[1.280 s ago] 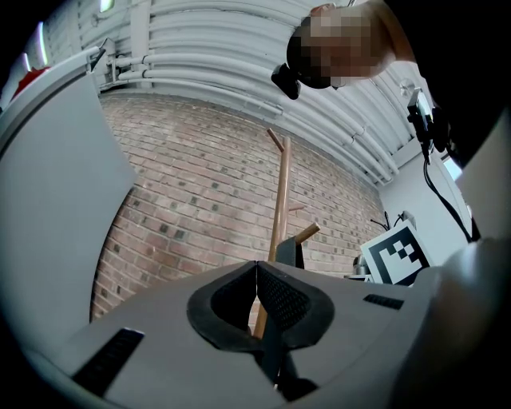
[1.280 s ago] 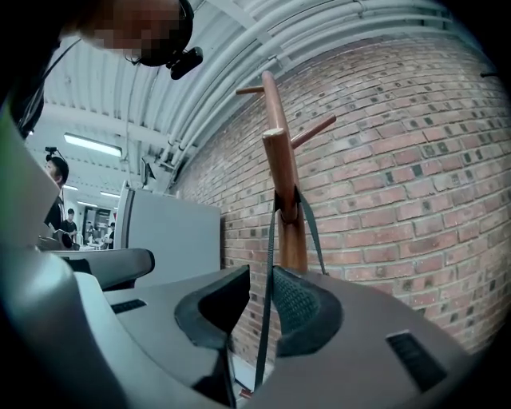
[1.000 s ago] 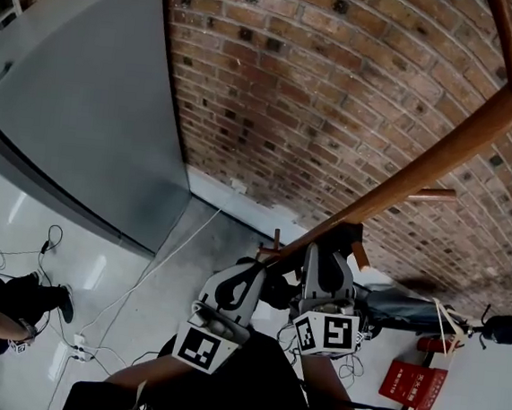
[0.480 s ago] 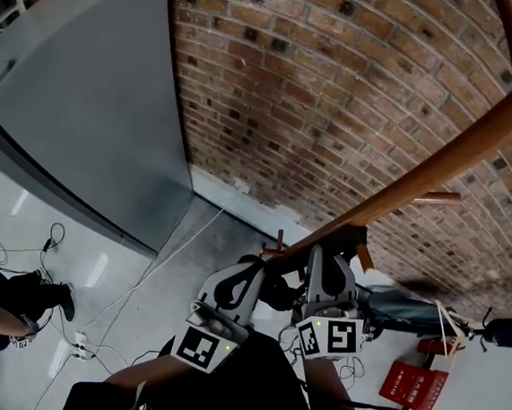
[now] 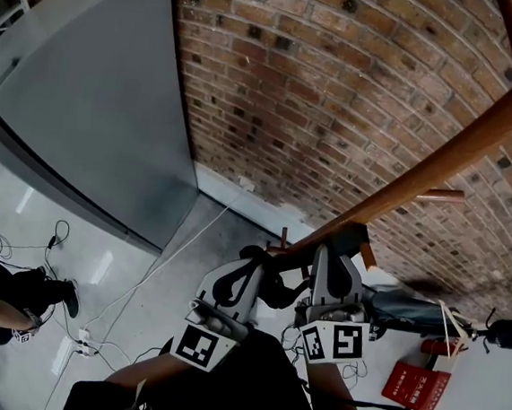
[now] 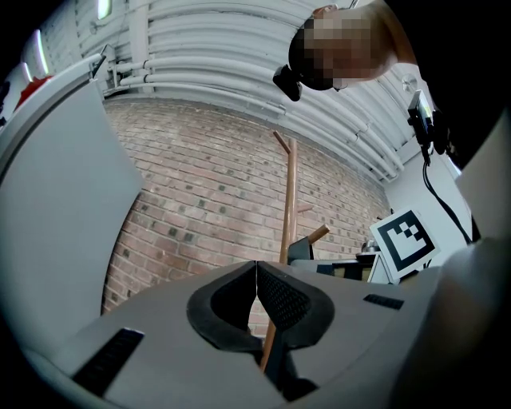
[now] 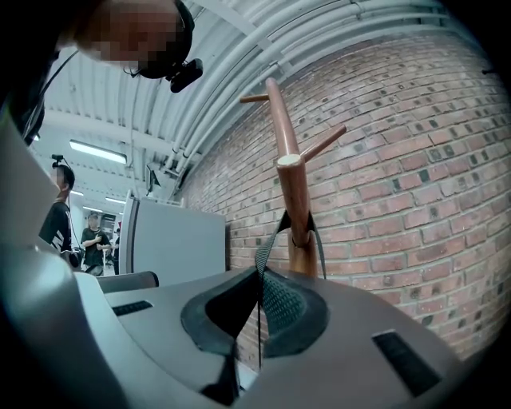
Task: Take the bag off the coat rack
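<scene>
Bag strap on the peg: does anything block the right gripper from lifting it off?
The right gripper is shut on the strap, which loops over an upward-tilted peg of the coat rack. Only that peg's tip above the loop stands in the way, so the strap must rise past it. Nothing else visible does.

place: lab or workshop-type room | top of head view: bare brick wall [image 5: 339, 90] | upper left: grey metal cabinet [image 5: 85, 111] | lower left: loose cables [image 5: 106, 307] on glossy floor [image 5: 169, 263] | overhead: exposed ceiling pipes [image 6: 207, 48], strip light [image 7: 100, 150]
</scene>
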A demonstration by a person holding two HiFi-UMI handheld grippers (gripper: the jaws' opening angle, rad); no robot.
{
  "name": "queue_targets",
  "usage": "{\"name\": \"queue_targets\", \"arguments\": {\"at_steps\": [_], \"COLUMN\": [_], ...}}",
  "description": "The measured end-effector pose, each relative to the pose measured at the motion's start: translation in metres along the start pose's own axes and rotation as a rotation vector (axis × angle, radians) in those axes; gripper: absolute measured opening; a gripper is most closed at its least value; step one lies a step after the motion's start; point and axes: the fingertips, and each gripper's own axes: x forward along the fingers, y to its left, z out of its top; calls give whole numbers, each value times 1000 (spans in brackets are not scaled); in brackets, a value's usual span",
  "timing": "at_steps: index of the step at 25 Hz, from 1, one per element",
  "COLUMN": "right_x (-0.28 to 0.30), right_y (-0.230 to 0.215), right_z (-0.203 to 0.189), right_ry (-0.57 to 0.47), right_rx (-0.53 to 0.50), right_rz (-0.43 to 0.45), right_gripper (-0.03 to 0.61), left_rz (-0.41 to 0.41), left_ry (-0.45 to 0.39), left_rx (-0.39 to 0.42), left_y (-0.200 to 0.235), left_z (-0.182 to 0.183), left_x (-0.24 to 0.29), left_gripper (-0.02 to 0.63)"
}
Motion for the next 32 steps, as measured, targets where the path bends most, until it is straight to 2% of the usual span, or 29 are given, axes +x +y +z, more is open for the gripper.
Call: {"name": "queue_targets", "arguments": {"at_steps": [17, 22, 32], "right_x": [-15, -23, -43], "right_y": [3, 5, 3], "right_z": [34, 43, 63], "right_ry": [-78, -97, -160], "right_rx": [6, -30, 7], "right_rz": [7, 5, 1], "right_gripper": [20, 20, 20], "left_rz": [16, 26, 23], "left_ry": [-4, -9, -8], "left_rx": [17, 14, 12], "left_y": [-11, -14, -25], "left_z": [3, 5, 6], "left_x": [-7, -11, -18], "left_gripper": [18, 18, 18]}}
